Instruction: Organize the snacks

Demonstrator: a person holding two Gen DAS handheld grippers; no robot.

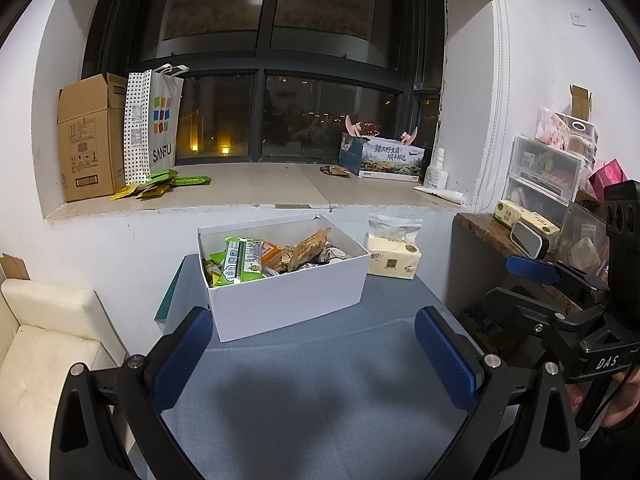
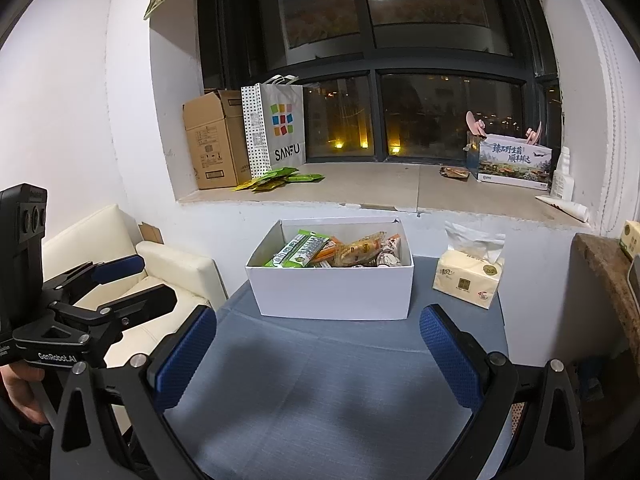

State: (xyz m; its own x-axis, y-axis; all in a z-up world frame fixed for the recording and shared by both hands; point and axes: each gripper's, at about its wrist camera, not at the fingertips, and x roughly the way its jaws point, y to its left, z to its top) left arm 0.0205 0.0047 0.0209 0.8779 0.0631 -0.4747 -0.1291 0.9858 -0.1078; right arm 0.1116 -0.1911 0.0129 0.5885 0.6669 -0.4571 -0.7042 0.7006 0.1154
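Grippers, left gripper point(image 1: 314, 354) and right gripper point(image 2: 318, 354), hang released before the crammed white box point(image 2: 332, 290), where careless grabs could spill snack packets point(image 2: 340, 252).

Likely home: sofa point(image 2: 160, 276), cluttered windowsill point(image 1: 256, 188), tissue pack point(image 2: 468, 280).

I see the box point(image 1: 286, 300) on the table point(image 1: 312, 392), with snacks point(image 1: 276, 258) inside it. The tissue pack point(image 1: 394, 258) sits just right of the box. Behind both runs the sill point(image 1: 260, 184): carton point(image 1: 90, 136) and bag point(image 1: 154, 120) at its left end, packets point(image 1: 160, 184) before them, a printed box point(image 1: 386, 160) toward the right. The sofa point(image 1: 44, 344) stands left of the table.
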